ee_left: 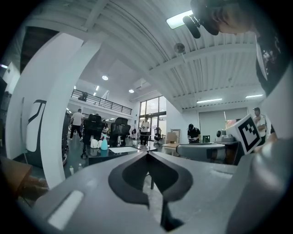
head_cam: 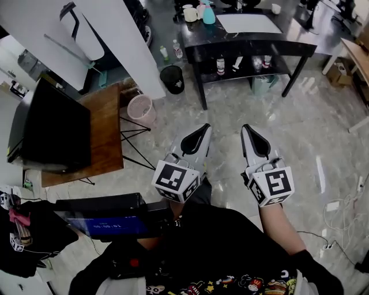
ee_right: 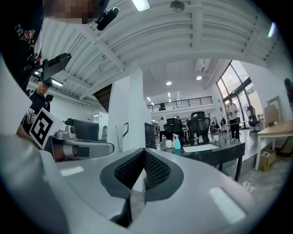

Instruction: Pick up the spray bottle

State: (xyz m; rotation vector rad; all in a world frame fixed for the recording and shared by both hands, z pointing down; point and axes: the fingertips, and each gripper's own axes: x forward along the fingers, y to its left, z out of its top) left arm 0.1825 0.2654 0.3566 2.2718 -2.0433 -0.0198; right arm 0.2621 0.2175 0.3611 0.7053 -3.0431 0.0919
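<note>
- Left gripper (head_cam: 204,129): jaws closed tip to tip, empty, held low over the floor.
- Right gripper (head_cam: 247,129): jaws also closed and empty. My advice is to walk to the table (head_cam: 253,45) first, open one gripper wide, then close on the bottle's body.
- Bottle (head_cam: 209,14): stands upright at the table's far edge, well apart from both grippers. Its long axis is vertical, and the nozzle direction is too small to tell.
</note>
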